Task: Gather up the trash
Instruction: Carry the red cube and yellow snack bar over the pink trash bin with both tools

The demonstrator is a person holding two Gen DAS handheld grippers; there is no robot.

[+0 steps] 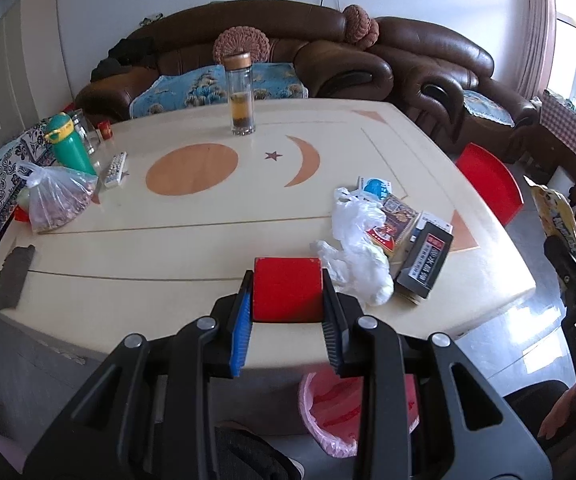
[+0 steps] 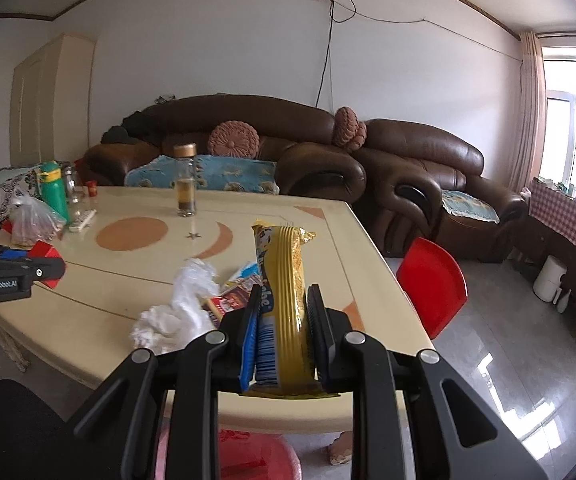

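My left gripper [image 1: 287,294] is shut on a small red box [image 1: 288,288] above the table's near edge. My right gripper [image 2: 284,316] is shut on a yellow snack packet [image 2: 286,280] that stands upright between its fingers; the packet also shows in the left wrist view [image 1: 557,216]. A crumpled white plastic bag [image 1: 357,244], colourful wrappers [image 1: 393,220] and a black box [image 1: 425,262] lie on the cream table [image 1: 168,248] at its right near corner. A pink-lined trash bin [image 1: 327,412] stands on the floor below the table edge, under both grippers.
A glass tea bottle [image 1: 240,94] stands at the table's far middle. A green flask [image 1: 68,142], a remote [image 1: 115,169] and a clear bag of food [image 1: 54,200] sit at the left. A red stool [image 1: 487,182] stands right of the table. Brown sofas [image 1: 327,60] are behind.
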